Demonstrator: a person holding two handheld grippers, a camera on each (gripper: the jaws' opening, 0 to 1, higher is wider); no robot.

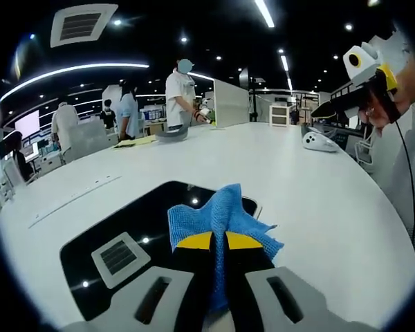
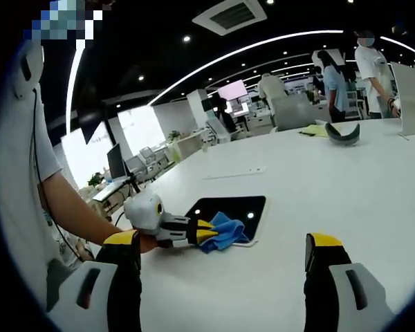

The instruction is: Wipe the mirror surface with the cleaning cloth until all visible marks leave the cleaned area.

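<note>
My left hand-held gripper (image 1: 219, 243) is pinched tight on the blue cloth (image 1: 218, 218). The cloth sticks up between its two yellow-tipped jaws and bunches out to both sides. The cloth rests on the near right corner of the mirror (image 1: 135, 225), which lies flat on the big white desk (image 1: 311, 200). The mirror is dark and shiny, and I can see the ceiling lights and an air vent in it like little white dots and a square. In the right gripper view I see my left hand-held gripper from the side, with the cloth lying on the corner of the mirror nearest to it. My right hand-held gripper (image 2: 225, 257) is spread wide with nothing in it, and it is up off the desk, well apart from the mirror. In the left gripper view it shows high at the right side. Far across the desk there is a dark curved thing (image 2: 342, 133) and a yellow sheet (image 1: 135, 142). Some people (image 1: 182, 93) stand behind the desk at the far end.
</note>
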